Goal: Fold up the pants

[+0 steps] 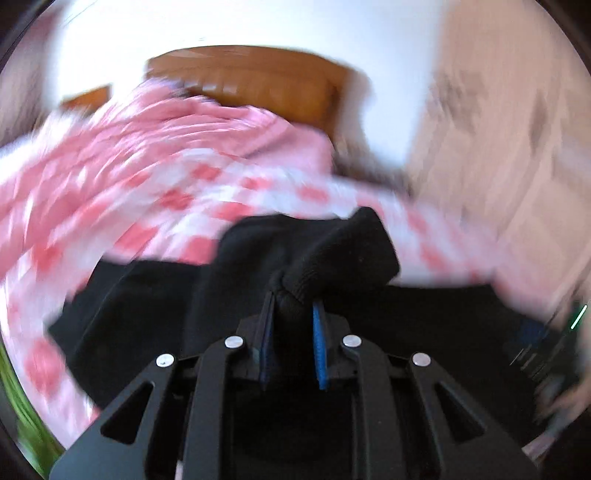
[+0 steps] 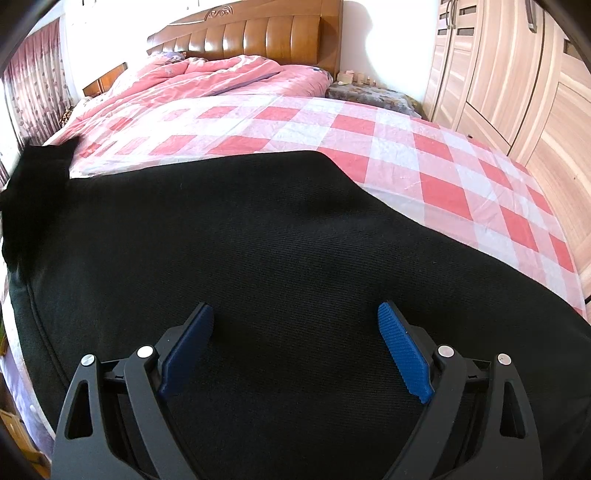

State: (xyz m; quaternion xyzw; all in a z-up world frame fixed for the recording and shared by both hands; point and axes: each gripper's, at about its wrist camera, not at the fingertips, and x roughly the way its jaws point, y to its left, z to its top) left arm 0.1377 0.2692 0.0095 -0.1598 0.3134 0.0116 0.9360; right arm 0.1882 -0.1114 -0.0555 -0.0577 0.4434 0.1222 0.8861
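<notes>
Black pants (image 2: 258,258) flat on checkered sheet (image 2: 424,155), one bunch lifted.
Left wrist view, blurred: left gripper (image 1: 293,302) clenched on a bunched fold of pants (image 1: 332,251), raised above the rest of the fabric; pink-white sheet (image 1: 129,192) and wooden headboard (image 1: 251,77) behind. Right wrist view, sharp: right gripper (image 2: 295,317) released, blue pads (image 2: 404,350) spread wide just over the flat pants; pink duvet (image 2: 207,77) near headboard (image 2: 258,33), wardrobe (image 2: 498,74) on right.
</notes>
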